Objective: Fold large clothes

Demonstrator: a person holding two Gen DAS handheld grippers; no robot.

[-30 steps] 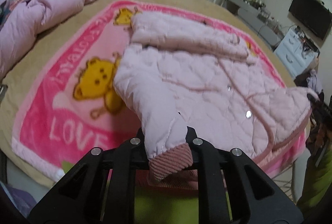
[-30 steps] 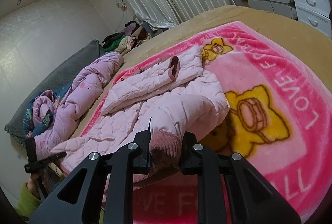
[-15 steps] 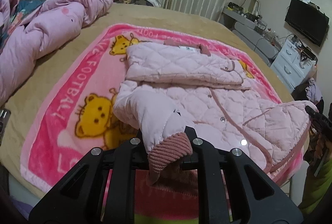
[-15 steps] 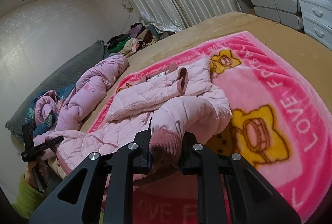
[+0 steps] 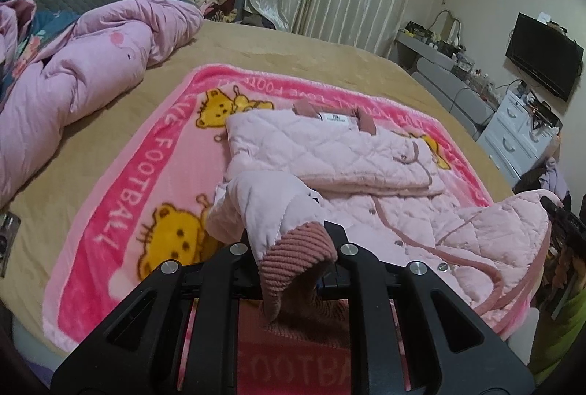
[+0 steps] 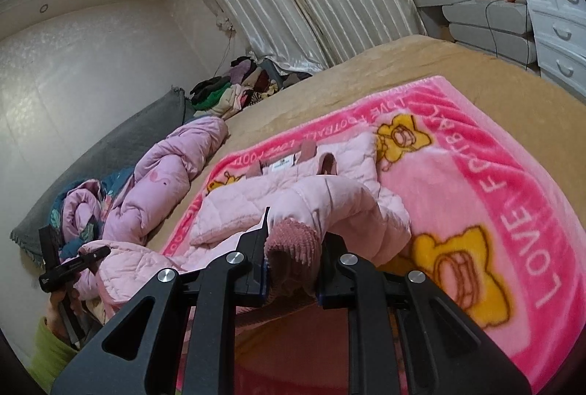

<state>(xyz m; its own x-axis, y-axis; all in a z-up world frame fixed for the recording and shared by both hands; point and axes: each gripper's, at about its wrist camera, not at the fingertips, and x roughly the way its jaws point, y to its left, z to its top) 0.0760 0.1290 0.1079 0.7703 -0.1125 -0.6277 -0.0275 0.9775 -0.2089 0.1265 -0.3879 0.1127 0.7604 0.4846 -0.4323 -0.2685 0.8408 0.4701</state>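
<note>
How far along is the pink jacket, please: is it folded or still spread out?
Partly folded. The pink jacket has one part doubled over its body, while both grippers hold its near end raised off the blanket.

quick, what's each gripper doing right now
left gripper: shut on the jacket's ribbed cuff
right gripper: shut on the other ribbed cuff

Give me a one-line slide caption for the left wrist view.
Left gripper shut on the ribbed cuff of a pink quilted jacket, lifted above a pink bear blanket.
</note>
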